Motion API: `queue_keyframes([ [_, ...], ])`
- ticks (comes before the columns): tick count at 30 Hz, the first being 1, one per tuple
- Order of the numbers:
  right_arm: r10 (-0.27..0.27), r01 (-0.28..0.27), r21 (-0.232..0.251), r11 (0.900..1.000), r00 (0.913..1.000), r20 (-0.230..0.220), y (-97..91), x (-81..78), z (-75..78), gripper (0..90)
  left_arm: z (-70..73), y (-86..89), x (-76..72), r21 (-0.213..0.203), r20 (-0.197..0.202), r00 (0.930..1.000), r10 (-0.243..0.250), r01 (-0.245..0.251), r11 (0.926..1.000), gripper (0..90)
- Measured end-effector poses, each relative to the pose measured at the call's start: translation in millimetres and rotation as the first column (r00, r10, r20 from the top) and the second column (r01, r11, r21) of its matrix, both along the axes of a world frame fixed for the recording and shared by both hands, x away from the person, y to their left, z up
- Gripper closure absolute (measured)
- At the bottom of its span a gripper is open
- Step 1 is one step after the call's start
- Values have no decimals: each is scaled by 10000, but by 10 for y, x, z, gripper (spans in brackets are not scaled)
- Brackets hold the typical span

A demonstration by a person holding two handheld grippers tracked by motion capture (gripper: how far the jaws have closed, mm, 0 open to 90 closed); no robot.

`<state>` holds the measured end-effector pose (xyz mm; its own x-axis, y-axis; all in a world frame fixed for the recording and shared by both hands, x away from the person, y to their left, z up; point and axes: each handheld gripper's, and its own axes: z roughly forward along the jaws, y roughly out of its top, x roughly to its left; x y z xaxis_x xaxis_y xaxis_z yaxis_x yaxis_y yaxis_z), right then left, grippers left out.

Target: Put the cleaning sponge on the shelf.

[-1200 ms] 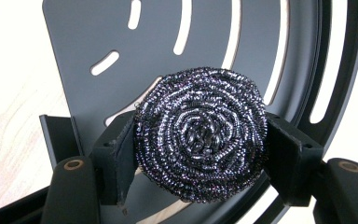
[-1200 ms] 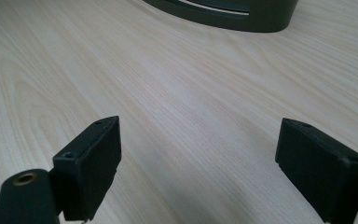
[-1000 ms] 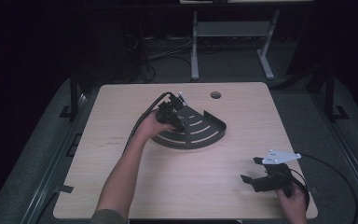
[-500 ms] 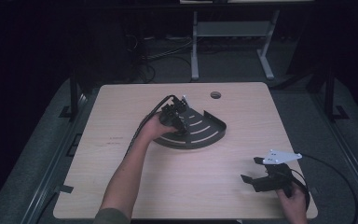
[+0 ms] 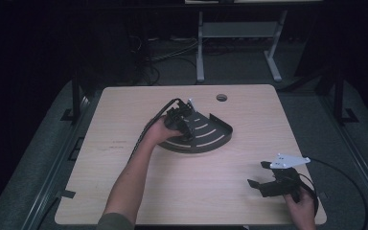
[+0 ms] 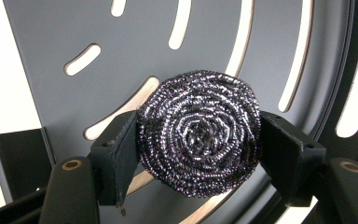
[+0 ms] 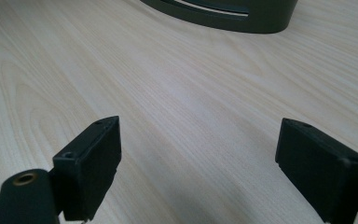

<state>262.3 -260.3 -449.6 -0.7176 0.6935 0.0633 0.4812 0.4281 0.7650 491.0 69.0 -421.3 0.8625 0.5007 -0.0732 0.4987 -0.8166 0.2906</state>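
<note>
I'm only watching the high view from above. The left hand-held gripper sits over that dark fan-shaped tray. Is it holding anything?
Observer: Yes. The left hand-held gripper is shut on a round, coiled, silvery steel-wool scourer, with one jaw against each side.
Operator: Is the scourer over the tray or off to one side?
Observer: Over it. The dark grey slotted metal tray lies right behind the scourer, and pale wood shows through its curved slots.
Operator: And the one at the right?
Observer: The right hand-held gripper is open with nothing between its jaws. Beneath it is the light wooden table.
</note>
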Motion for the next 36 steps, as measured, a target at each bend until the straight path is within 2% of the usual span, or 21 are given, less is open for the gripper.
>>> queue_keyframes([
  [19,-59,59,4,10000,10000,-50,-2,8,-3,138,33,19,-9,-77,36,10000,80,-80,9999,276],
  [28,-142,142,-19,9999,9998,-102,-8,15,-5,138,67,17,-27,-168,121,9999,58,-56,9998,218],
  [36,-254,254,-4,9997,9994,-230,-10,31,-13,138,79,14,-39,-197,159,9999,10,-7,9998,217],
])
